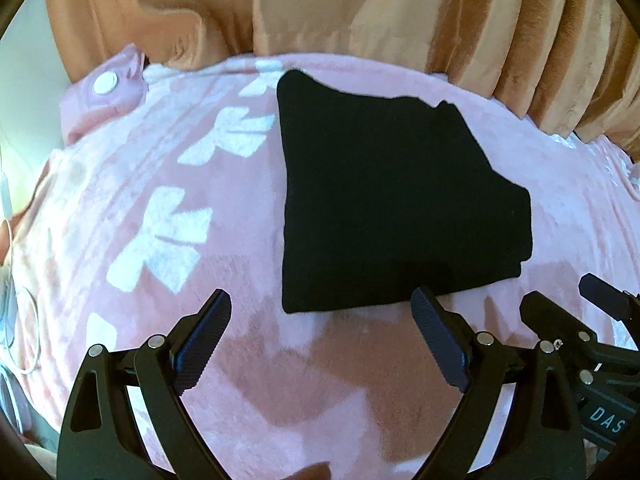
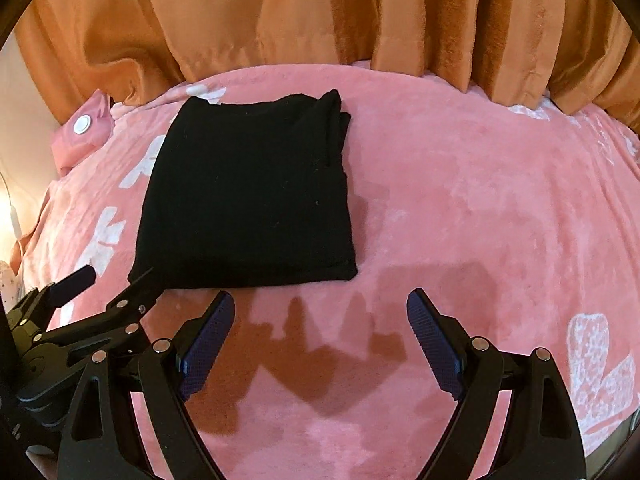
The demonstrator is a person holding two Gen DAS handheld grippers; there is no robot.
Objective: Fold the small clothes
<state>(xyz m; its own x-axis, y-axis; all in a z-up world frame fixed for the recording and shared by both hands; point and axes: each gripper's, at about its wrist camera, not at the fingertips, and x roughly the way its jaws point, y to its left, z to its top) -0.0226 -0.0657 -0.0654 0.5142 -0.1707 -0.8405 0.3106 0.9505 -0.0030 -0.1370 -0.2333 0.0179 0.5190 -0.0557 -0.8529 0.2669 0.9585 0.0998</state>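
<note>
A black garment lies folded into a thick, roughly square stack on the pink blanket; it also shows in the right wrist view. My left gripper is open and empty, held just in front of the stack's near edge, its right fingertip close to that edge. My right gripper is open and empty, in front of and right of the stack. Each gripper shows in the other's view: the right one at the lower right, the left one at the lower left.
The pink blanket with white flower prints covers the whole surface. An orange curtain hangs along the far edge. A pink corner with a white snap button lies at the far left. White cables lie at the left edge.
</note>
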